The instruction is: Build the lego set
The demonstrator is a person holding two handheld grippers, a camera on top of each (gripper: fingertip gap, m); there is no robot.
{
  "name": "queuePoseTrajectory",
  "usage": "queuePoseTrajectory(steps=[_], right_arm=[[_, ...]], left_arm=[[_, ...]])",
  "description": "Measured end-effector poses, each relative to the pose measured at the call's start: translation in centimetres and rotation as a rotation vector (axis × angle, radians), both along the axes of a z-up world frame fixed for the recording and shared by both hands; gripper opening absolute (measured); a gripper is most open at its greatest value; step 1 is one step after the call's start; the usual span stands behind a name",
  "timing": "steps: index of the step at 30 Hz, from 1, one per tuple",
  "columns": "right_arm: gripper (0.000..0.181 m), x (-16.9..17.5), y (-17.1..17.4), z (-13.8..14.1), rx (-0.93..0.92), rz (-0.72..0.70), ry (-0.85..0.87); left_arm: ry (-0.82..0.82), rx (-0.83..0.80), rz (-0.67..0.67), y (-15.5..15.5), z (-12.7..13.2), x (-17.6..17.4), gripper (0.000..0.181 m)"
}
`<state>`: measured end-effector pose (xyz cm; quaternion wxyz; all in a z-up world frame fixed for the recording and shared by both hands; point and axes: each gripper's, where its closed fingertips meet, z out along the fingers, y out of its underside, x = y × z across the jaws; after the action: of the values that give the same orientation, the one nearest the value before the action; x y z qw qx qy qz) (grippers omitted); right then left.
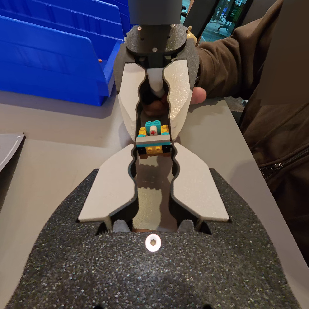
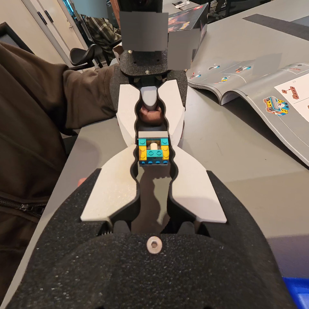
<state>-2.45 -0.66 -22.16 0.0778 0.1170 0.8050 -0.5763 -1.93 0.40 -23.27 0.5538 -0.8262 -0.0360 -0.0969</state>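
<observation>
A small lego model (image 1: 153, 140) of teal, yellow, grey, black and brown bricks, with a white round piece bearing a red cross, is held above the grey table (image 1: 66, 167) between both grippers, which face each other tip to tip. My left gripper (image 1: 153, 149) is shut on its black, yellow and brown end. My right gripper (image 1: 153, 132) comes from the opposite side and clamps the teal and yellow end. In the right wrist view, my right gripper (image 2: 153, 154) is shut on the model (image 2: 154, 153), and the left gripper (image 2: 153, 138) grips the grey end.
Blue plastic bins (image 1: 50, 58) stand at the back left of the left wrist view. An open instruction booklet (image 2: 250, 93) lies on the table to the right, with a lego box (image 2: 189, 18) behind it. A brown jacket sleeve (image 2: 66, 93) and the table edge are close by. The grippers are tip to tip, or close to it.
</observation>
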Motion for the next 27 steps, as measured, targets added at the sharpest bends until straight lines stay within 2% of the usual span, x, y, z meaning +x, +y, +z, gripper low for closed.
queuePoseTrajectory(steps=[16,27], right_arm=[[0.034,-0.1,-0.2,0.7,-0.058,-0.013,-0.044],[0.034,0.0,0.0,1.7,-0.099,-0.013,0.0]], left_arm=[[-0.036,0.026,0.004,0.2,0.3,0.0,0.041],[-0.043,0.105,0.003,0.5,1.5,0.0,0.04]])
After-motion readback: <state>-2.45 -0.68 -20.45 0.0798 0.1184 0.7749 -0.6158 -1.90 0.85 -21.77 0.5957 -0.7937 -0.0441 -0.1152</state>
